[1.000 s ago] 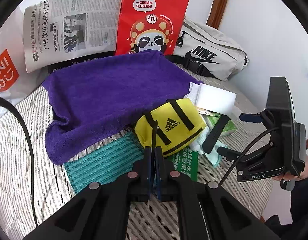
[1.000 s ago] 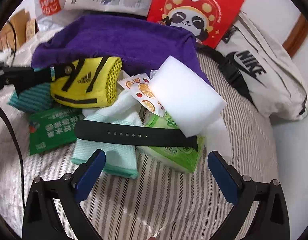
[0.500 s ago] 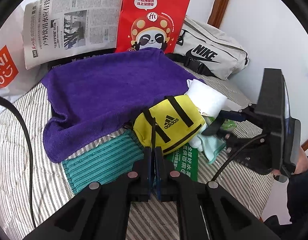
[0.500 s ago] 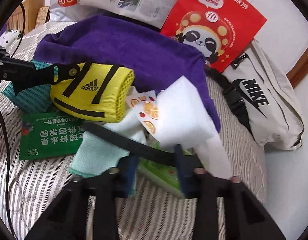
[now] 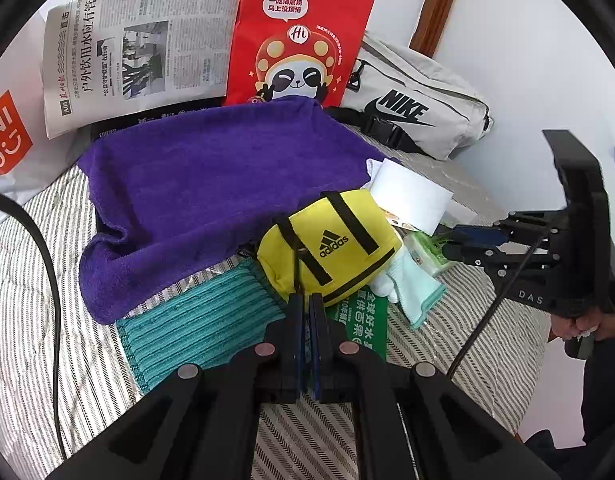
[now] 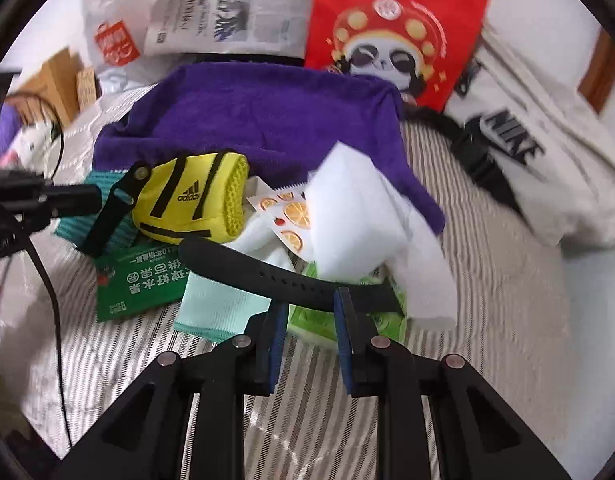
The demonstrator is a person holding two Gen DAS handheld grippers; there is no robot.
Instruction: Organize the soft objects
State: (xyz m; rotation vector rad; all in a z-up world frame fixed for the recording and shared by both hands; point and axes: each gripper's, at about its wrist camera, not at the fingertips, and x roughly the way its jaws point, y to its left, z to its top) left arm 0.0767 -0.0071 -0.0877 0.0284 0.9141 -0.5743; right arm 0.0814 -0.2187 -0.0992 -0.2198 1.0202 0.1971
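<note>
On the striped bed, the right tool has just been closing and grips the black perforated rubber strap near one end, over the green tissue pack. Light and floppy, it will likely droop. The left tool is clenched on the yellow pouch's black cord.

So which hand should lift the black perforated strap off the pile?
Right. The right gripper has just been closing and already pinches the black perforated strap; the left gripper is shut beside the yellow Adidas pouch.
</note>
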